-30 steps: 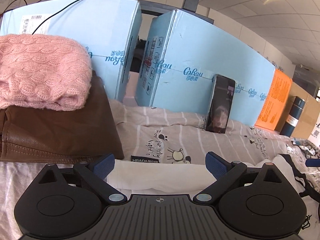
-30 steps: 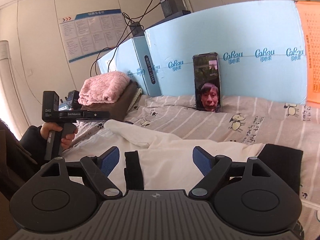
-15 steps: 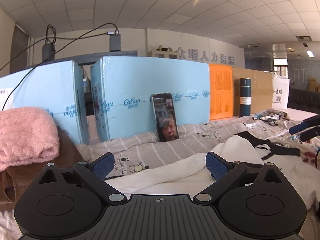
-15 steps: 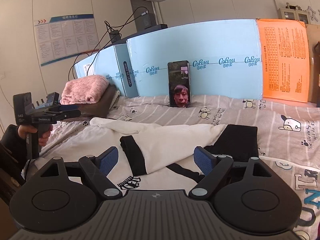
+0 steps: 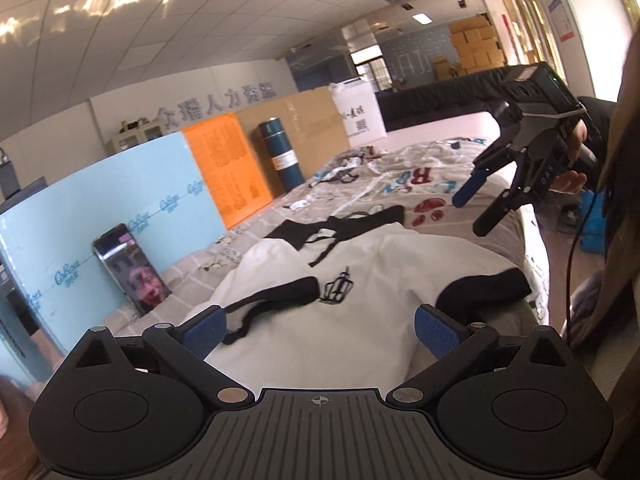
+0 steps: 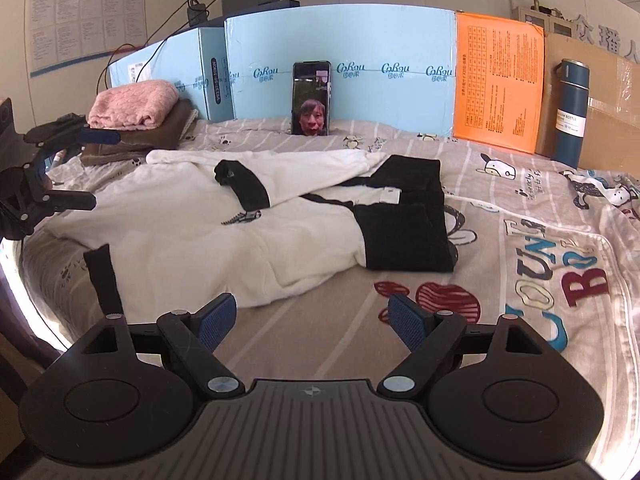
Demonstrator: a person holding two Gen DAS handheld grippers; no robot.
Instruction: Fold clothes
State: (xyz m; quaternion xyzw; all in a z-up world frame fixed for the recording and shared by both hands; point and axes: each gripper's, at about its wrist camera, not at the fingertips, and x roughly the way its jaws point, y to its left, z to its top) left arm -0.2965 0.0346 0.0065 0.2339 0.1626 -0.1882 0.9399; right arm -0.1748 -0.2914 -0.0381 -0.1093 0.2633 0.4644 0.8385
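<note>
White-and-black sweatshirt (image 6: 208, 232) lies rumpled on the bed (image 6: 520, 280), centre frame, one sleeve thrown across the chest. Left gripper (image 5: 318, 326) has swung round from the folded pile (image 6: 136, 120) at upper left to face the garment; right gripper (image 6: 310, 316) has drawn back to the near edge. Both sets of fingers spread wide, holding nothing. Judgement: repositioning done, next fold not yet begun.
</note>
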